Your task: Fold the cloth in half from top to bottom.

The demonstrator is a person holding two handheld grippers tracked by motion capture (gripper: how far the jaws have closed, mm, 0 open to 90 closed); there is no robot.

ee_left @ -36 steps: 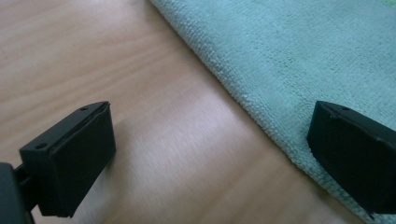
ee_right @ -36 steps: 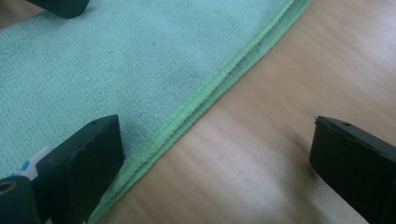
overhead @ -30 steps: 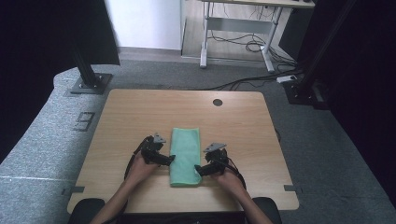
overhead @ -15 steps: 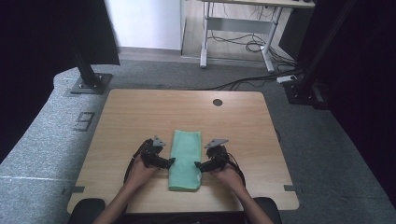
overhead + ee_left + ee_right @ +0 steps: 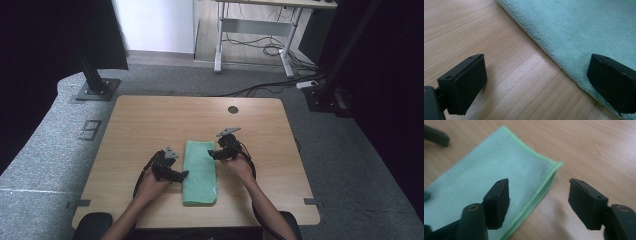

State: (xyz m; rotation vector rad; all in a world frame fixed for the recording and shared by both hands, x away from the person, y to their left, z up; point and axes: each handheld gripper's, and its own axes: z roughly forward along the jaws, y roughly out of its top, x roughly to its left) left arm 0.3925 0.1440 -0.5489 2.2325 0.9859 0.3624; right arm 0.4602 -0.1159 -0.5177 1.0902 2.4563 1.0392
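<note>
Folding the green towel (image 5: 200, 170) near the bench's front edge.
Left claw (image 5: 536, 82) open; right claw (image 5: 537, 202), closing, still empty, must pinch the far corner.

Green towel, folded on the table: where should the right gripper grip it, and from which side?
Probably the far right corner of the green towel, approached from its right long edge. The folded layers stack there, and the right gripper, jaws open, already straddles that edge.

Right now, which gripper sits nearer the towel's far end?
The right gripper, beside the green towel's far right edge near its far corner. The left gripper sits about midway along the left edge, jaws open.
</note>
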